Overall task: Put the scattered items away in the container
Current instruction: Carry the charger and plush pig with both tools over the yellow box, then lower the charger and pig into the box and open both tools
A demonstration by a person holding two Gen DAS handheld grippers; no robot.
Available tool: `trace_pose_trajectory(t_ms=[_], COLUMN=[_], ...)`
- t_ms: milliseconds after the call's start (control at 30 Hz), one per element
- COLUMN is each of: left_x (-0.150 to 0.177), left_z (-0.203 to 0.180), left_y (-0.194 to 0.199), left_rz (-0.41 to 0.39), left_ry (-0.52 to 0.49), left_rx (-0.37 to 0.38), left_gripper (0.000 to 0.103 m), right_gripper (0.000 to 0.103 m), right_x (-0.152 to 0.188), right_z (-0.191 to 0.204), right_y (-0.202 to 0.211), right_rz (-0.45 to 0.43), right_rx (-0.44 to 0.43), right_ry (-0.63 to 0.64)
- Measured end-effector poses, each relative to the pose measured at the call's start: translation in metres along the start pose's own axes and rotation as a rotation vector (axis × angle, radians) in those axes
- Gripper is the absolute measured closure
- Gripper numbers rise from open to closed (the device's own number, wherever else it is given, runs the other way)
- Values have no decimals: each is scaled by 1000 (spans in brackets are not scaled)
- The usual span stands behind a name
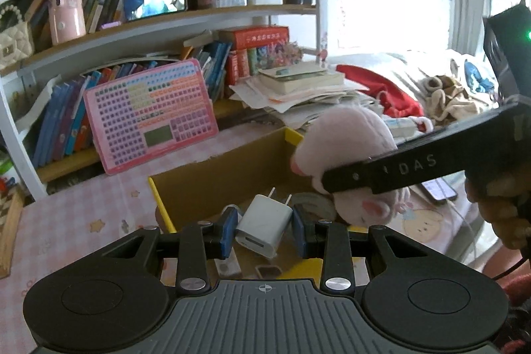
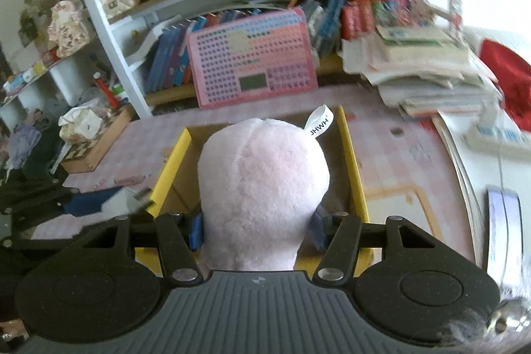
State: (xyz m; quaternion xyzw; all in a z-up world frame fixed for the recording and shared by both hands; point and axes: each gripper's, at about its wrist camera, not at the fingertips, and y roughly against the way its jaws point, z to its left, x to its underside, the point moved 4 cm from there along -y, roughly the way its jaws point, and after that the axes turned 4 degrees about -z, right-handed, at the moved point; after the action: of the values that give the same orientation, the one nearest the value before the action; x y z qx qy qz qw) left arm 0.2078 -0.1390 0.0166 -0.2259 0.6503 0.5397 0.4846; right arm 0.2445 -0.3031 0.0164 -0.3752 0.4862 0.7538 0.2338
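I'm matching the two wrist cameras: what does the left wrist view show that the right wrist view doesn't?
Left wrist only: the left gripper shut on a white charger, and the plush's face.

Right wrist only: the right gripper shut on the pink plush toy, a white tag, and a wooden box.

Both: the plush, the yellow-edged cardboard box and the pink board.

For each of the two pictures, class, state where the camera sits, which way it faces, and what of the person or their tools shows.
Left wrist: on the left claw, facing box and bookshelf; it grips a white charger; the right claw enters from the right.
Right wrist: on the right claw, facing the same shelf; it grips a pink plush toy.
Shared: toy, box, pink board.
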Motion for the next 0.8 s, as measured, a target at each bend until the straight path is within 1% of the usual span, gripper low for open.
trace_pose_trajectory(t_ms=[167,367,467,633,733,800], left_x=[-3,6,9,13,17,18], left_z=[2,8,13,18,16,15], left_y=[-36,-77,-93,-114,-122,-125], left_rz=[50,133,172,225,249,259], left_ry=[-22,-55,-68,-91,-109,-111], left_rx=[-29,-68,-87,-92,-90,-84], left_gripper=[69,69,69,69,69,69], right_gripper=[47,47,47,47,47,47], right_x=[-18,-24,-25,-22,-20,-20], right_z=[-1,-3,-6,-12,-16,-16], right_y=[-38,-88,-113,-152,-169,-176], right_rz=[14,88,147,271,321,340], right_rx=[-33,-32,-33,-50,-55,-64], right_ry=[74,113,121,139,148,155])
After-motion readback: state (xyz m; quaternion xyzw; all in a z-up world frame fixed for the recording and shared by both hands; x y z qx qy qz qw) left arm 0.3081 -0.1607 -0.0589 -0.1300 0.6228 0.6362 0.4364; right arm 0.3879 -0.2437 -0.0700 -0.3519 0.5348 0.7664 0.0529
